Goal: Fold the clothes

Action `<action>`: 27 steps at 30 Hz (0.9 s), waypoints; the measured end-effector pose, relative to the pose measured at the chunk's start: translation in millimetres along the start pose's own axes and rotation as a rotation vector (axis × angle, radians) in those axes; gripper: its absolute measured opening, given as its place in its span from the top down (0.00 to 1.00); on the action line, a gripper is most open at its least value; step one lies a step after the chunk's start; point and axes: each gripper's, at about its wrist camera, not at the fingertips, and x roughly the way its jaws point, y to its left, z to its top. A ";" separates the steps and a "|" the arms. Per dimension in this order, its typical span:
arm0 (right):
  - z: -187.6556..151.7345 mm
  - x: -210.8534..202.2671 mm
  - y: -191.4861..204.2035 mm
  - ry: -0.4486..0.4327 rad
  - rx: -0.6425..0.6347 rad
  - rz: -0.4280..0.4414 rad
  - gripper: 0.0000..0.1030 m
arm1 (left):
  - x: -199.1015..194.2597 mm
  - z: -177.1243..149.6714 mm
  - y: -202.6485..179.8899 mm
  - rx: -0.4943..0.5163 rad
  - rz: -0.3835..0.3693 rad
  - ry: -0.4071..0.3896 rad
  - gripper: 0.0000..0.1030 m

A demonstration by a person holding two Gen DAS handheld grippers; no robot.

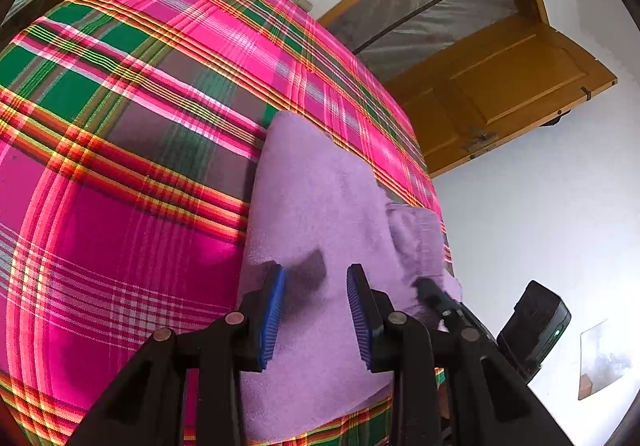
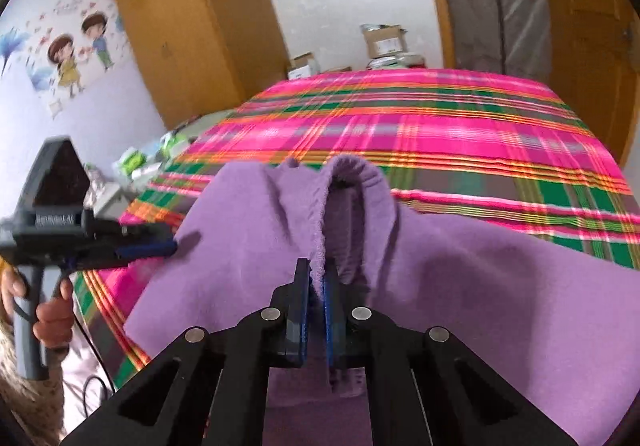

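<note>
While the soft lilac fleece garment (image 2: pixel 460 270) lies across the near edge of the bed, we pinch a raised ridge of its cloth in our right gripper (image 2: pixel 316 286), whose blue-padded fingers (image 2: pixel 329 310) are clamped together on the fold. Our left gripper (image 1: pixel 316 286) hovers over the garment's left part with its fingers apart, nothing between them. Under the fleece spreads a pink, green and orange plaid bedspread (image 2: pixel 420 125). At far left a hand (image 2: pixel 54 320) grips the left tool's grey handle. Beyond the bed stand cardboard boxes (image 2: pixel 384 39) and a wooden door (image 1: pixel 508 85).
</note>
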 end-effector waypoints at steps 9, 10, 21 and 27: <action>-15.3 -7.2 -35.2 0.024 0.196 0.086 0.71 | 1.7 2.2 7.5 -0.010 -0.004 0.004 0.69; -15.5 -9.3 -39.8 0.010 0.219 0.094 0.68 | 1.5 2.5 7.8 -0.012 -0.005 0.003 0.69; -9.6 20.2 -46.6 0.110 0.250 0.202 0.62 | 4.2 -1.0 8.5 -0.014 -0.006 0.007 0.69; -6.5 21.5 -40.0 0.111 0.259 0.241 0.82 | 4.8 0.2 7.7 -0.015 -0.006 0.009 0.69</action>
